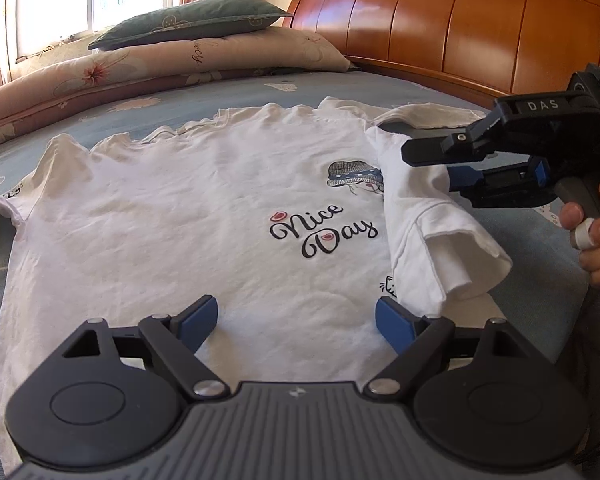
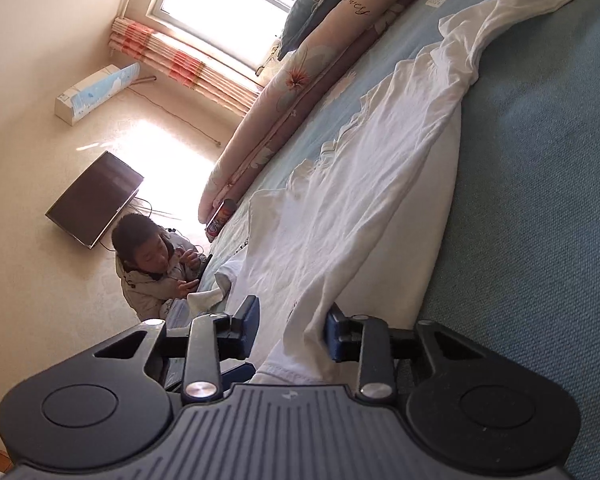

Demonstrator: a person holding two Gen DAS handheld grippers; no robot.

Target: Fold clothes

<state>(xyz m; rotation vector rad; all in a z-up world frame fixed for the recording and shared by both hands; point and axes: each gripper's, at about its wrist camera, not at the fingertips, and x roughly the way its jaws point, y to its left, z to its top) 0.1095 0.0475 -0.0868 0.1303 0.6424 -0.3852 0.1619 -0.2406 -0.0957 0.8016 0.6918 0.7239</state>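
Right hand-held gripper (image 2: pixel 288 330) jaws parted, white T-shirt (image 2: pixel 364 208) fold between, blue bedsheet (image 2: pixel 532 184) beneath.

"Nice Day" on T-shirt (image 1: pixel 220 208); "DAS" on right gripper (image 1: pixel 440 164).

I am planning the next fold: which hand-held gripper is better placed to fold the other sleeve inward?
Probably the left hand-held gripper. It is open above the T-shirt, nearer the flat sleeve. The right hand-held gripper is busy with the folded sleeve.
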